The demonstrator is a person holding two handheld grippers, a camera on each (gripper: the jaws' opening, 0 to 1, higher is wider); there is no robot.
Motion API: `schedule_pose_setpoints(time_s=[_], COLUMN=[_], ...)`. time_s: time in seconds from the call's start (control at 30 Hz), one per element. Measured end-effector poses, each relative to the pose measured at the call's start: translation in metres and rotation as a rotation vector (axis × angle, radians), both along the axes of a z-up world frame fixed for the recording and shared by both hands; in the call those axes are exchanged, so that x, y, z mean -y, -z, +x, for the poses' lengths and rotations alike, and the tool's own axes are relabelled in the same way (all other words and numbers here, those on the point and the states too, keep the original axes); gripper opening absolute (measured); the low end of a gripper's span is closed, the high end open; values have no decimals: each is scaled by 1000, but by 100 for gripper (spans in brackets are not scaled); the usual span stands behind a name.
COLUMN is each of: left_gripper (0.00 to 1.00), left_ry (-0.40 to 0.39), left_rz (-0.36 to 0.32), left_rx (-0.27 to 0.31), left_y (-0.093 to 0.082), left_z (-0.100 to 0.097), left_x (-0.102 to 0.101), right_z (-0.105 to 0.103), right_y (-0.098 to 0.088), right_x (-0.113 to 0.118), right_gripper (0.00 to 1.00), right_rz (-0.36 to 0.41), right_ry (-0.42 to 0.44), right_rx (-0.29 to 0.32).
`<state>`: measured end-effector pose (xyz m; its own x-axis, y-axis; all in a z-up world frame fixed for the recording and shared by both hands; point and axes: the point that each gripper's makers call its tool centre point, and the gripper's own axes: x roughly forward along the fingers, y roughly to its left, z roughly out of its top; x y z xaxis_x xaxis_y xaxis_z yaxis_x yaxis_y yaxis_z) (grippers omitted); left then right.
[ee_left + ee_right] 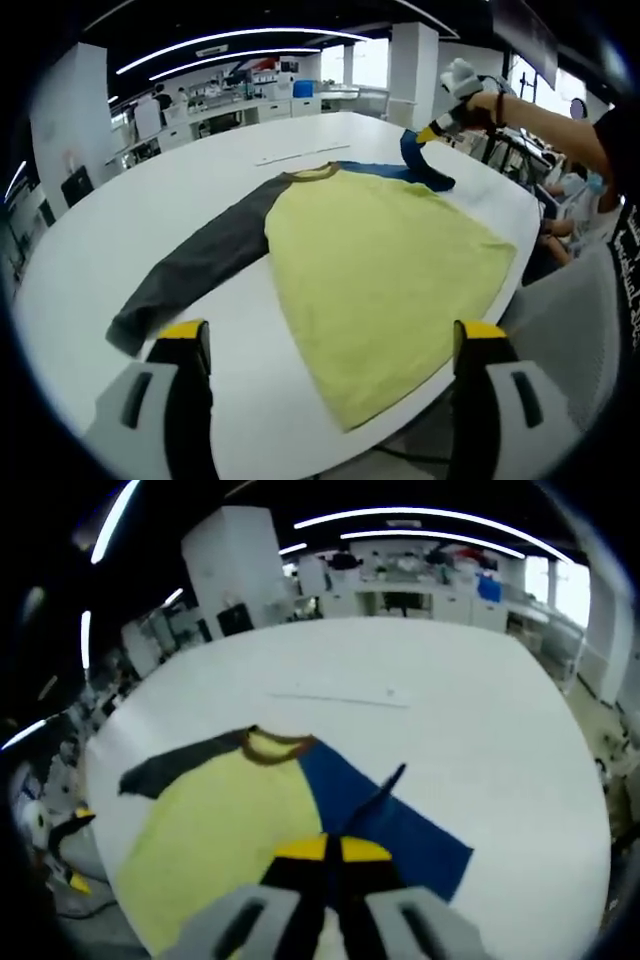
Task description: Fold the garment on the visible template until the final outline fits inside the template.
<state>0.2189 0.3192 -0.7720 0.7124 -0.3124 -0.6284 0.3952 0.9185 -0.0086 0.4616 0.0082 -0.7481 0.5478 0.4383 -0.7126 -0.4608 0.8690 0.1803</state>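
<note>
The yellow shirt (385, 280) is spread on the white counter (120, 230). Its blue sleeve (385, 825) is pinched by the right claw (333, 855), lifted for folding inward; the left claw (335, 345) is held spread, empty.

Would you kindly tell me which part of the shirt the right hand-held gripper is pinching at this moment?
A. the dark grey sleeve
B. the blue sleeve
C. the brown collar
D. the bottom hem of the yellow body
B: the right hand-held gripper has its jaws closed on a raised fold of the blue sleeve, while the grey sleeve lies flat on the table.
</note>
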Motion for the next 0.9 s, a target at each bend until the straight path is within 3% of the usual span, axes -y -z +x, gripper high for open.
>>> schedule_pose_setpoints(time_s=[0.17,0.63,0.9], left_gripper=[98,99,98], left_ry=[-1,45,66], left_rz=[-16,-23,-30], left_rx=[-1,-17,-20], left_y=[-2,-5,-5], left_z=[-1,-2,-1], left_x=[10,23,29], right_z=[10,-6,-3], right_y=[1,-3,-4], right_x=[-18,-71,-96], right_gripper=[0,0,0], right_rz=[16,17,7], right_ry=[-28,-118,-161], right_rx=[-2,-5,5])
